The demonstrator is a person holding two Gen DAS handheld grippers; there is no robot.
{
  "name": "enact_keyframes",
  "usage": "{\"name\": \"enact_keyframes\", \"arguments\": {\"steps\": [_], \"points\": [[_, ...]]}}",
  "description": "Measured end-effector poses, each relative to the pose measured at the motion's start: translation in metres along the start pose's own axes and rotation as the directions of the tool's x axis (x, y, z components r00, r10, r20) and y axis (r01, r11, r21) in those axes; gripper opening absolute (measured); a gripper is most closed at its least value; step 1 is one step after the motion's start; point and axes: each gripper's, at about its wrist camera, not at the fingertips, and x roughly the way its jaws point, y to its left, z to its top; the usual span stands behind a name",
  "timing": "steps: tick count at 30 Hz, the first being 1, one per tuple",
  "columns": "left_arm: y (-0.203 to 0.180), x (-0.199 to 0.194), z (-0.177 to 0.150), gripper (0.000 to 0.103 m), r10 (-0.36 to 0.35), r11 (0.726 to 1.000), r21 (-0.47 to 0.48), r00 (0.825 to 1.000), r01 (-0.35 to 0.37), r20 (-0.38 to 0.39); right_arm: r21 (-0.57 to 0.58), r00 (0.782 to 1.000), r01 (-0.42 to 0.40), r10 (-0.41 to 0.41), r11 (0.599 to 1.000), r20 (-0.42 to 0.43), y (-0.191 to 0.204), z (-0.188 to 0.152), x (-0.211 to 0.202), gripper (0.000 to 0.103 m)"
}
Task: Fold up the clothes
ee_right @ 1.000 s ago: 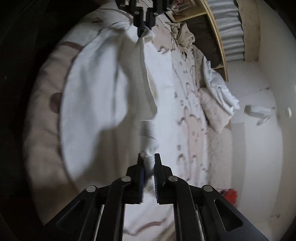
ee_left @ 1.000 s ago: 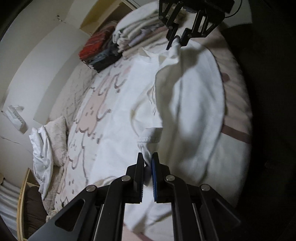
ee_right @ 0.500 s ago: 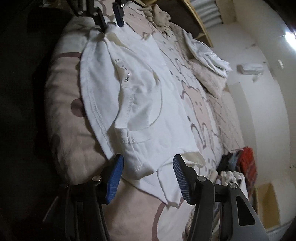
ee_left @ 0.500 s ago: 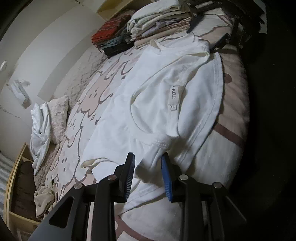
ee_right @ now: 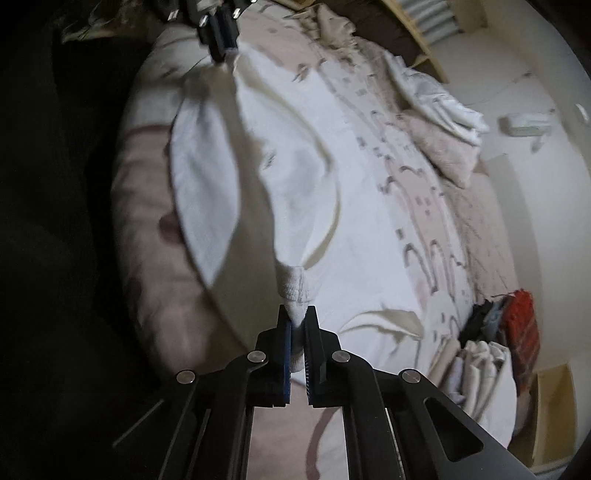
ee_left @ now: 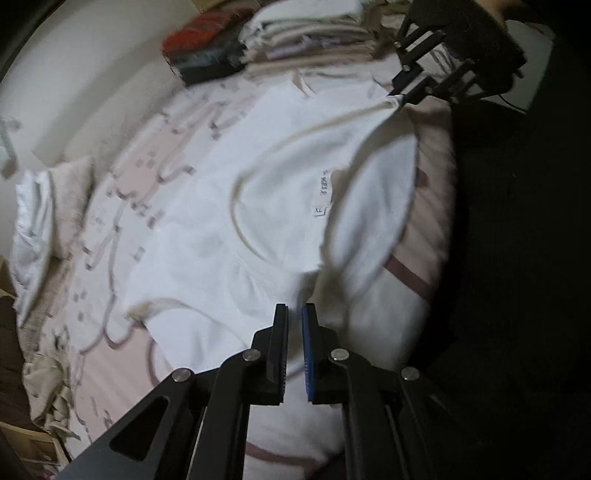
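Both wrist views, white T-shirt [ee_left: 280, 192] spread on the bed [ee_left: 424, 236], along its near edge. Half a second ago both sets of jaws stood apart over the shirt's two near corners; now I have them closed again. The right gripper [ee_right: 298, 325] is pinched on a bunched ribbed hem, plainly seen between its pads. The left gripper [ee_left: 294, 325] is closed on the white fabric at the other corner; blur hides its own pads, but the right view shows cloth drawn up to it. The near edge now rises in a loose ridge between the two grips, so I judge the first fold ready to be carried across. The cover is pink with a scalloped print. Folded stacks [ee_left: 306, 33] sit at one far corner, a crumpled white garment [ee_right: 439, 99] and pillow [ee_right: 443, 147] toward the other end, pale walls beyond.
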Motion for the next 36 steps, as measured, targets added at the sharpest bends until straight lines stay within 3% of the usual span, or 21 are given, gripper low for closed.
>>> {"name": "enact_keyframes", "arguments": {"steps": [2, 5, 10, 12, 15, 18, 20, 22, 23, 24, 29, 32, 36], "points": [[0.0, 0.001, -0.004, 0.01, -0.048, 0.998, -0.044, 0.998, 0.046, -0.028, -0.026, 1.0, 0.0, 0.0, 1.0, -0.021, 0.01, -0.005, 0.01, 0.006], [0.003, -0.005, -0.009, 0.029, -0.038, 0.997, -0.075, 0.999, 0.035, -0.03, -0.015, 1.0, 0.011, -0.012, 1.0, -0.023, 0.014, -0.005, 0.012, 0.006], [0.013, -0.015, -0.007, 0.031, -0.016, 0.989, -0.147, 1.0, 0.017, 0.003, 0.154, 0.996, -0.085, 0.091, 0.984, -0.027, -0.012, -0.006, 0.001, 0.013], [0.018, -0.009, -0.006, 0.031, -0.059, 0.976, -0.208, 0.998, 0.058, 0.003, 0.255, 0.99, -0.13, 0.14, 0.958, -0.022, -0.028, -0.007, -0.006, 0.013], [0.03, 0.003, -0.01, 0.031, -0.155, 0.93, -0.338, 0.988, 0.147, 0.003, 0.398, 0.976, -0.205, 0.215, 0.894, 0.019, -0.046, -0.011, -0.017, 0.013], [0.042, 0.011, -0.021, 0.031, -0.187, 0.858, -0.483, 0.982, 0.175, 0.023, 0.53, 0.939, -0.329, 0.333, 0.782, 0.092, -0.061, -0.018, -0.025, 0.013], [0.047, 0.006, -0.026, 0.031, -0.17, 0.829, -0.534, 0.984, 0.168, 0.047, 0.592, 0.908, -0.395, 0.398, 0.702, 0.133, -0.066, -0.022, -0.029, 0.013], [0.049, -0.001, -0.029, 0.035, -0.151, 0.809, -0.565, 0.986, 0.16, 0.063, 0.631, 0.891, -0.42, 0.43, 0.653, 0.148, -0.069, -0.025, -0.03, 0.013], [0.051, -0.004, -0.031, 0.045, -0.142, 0.799, -0.581, 0.987, 0.156, 0.071, 0.65, 0.888, -0.42, 0.433, 0.634, 0.152, -0.071, -0.025, -0.03, 0.013], [0.053, -0.005, -0.032, 0.051, -0.131, 0.79, -0.594, 0.988, 0.151, 0.077, 0.661, 0.892, -0.413, 0.425, 0.626, 0.154, -0.074, -0.023, -0.029, 0.013], [0.065, 0.012, -0.037, 0.051, -0.163, 0.717, -0.676, 0.984, 0.171, 0.076, 0.701, 0.907, -0.388, 0.381, 0.598, 0.176, -0.088, 0.007, -0.021, 0.013], [0.066, 0.025, -0.037, 0.051, -0.212, 0.661, -0.722, 0.974, 0.204, 0.08, 0.703, 0.87, -0.457, 0.438, 0.545, 0.226, -0.091, 0.039, -0.001, 0.013], [0.064, 0.021, -0.031, 0.051, -0.243, 0.634, -0.729, 0.961, 0.258, 0.129, 0.679, 0.821, -0.528, 0.512, 0.51, 0.253, -0.079, 0.087, 0.033, 0.013]]}}
